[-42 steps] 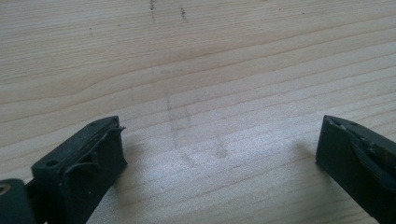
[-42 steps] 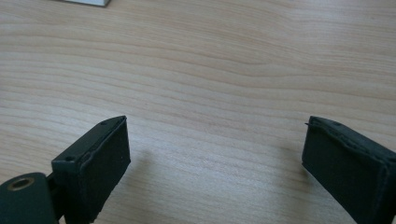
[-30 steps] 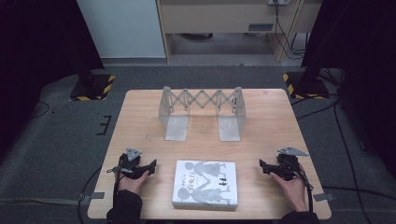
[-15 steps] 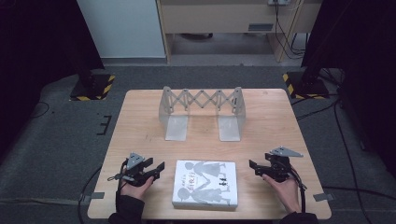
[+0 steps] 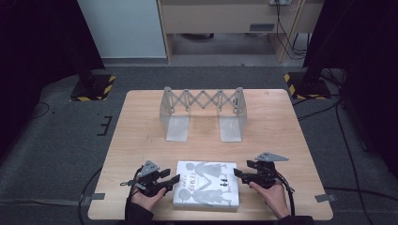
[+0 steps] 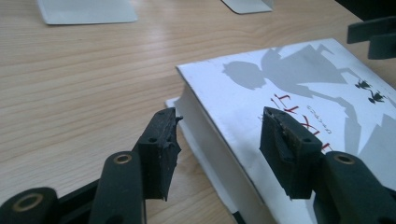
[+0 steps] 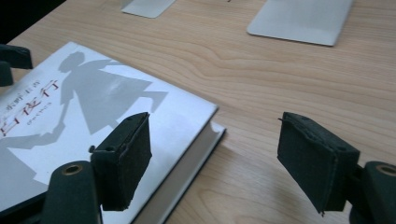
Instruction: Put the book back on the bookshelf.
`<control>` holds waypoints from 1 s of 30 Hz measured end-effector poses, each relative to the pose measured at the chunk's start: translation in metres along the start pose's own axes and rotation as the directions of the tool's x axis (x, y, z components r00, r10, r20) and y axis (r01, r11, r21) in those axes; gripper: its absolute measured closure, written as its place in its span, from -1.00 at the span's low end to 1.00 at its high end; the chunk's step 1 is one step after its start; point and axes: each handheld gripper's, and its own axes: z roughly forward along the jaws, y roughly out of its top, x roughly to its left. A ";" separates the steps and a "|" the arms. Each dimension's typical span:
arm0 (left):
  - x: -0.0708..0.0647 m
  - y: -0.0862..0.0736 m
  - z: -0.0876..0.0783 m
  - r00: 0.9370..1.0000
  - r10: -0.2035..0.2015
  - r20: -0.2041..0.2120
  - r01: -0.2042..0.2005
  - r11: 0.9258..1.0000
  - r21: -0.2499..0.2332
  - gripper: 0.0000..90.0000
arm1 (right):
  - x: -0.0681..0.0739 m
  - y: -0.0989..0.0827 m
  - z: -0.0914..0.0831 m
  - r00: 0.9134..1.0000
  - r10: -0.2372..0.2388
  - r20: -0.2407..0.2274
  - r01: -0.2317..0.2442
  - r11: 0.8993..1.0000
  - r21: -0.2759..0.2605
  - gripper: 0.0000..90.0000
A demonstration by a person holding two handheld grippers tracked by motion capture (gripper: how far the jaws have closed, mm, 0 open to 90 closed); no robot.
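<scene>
The white book [image 5: 206,184] lay at the table's [image 5: 141,140] six o'clock edge. The left gripper [image 5: 174,178], at the book's nine o'clock, and the right gripper [image 5: 236,173], at its three, had just been closing, jaws apart astride its edges without pressing.

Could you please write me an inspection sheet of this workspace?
Surface: wooden table, level.
Job's things: white book lying flat at the near edge.
Clutter: folding metal rack standing behind the book.
Tongs: left tongs and right tongs open, jaws have just been closing, each straddling a book edge, not pressing.
Cables: one trails from each tong; more on the floor.
Surroundings: grey carpet, striped stand bases.
</scene>
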 end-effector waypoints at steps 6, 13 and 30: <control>-0.004 0.001 0.009 1.000 0.018 0.016 -0.019 1.000 0.017 0.02 | 0.005 -0.002 0.009 0.999 0.011 -0.041 -0.011 1.000 0.017 -0.40; -0.003 0.001 0.016 0.999 0.003 0.050 -0.004 1.000 0.015 -0.08 | 0.009 -0.005 0.019 0.996 0.032 -0.079 -0.029 0.999 0.037 -0.42; -0.005 -0.005 0.013 0.999 -0.012 0.035 0.012 1.000 0.013 -0.27 | 0.016 -0.010 0.021 0.991 0.074 -0.110 -0.069 0.996 0.047 -0.42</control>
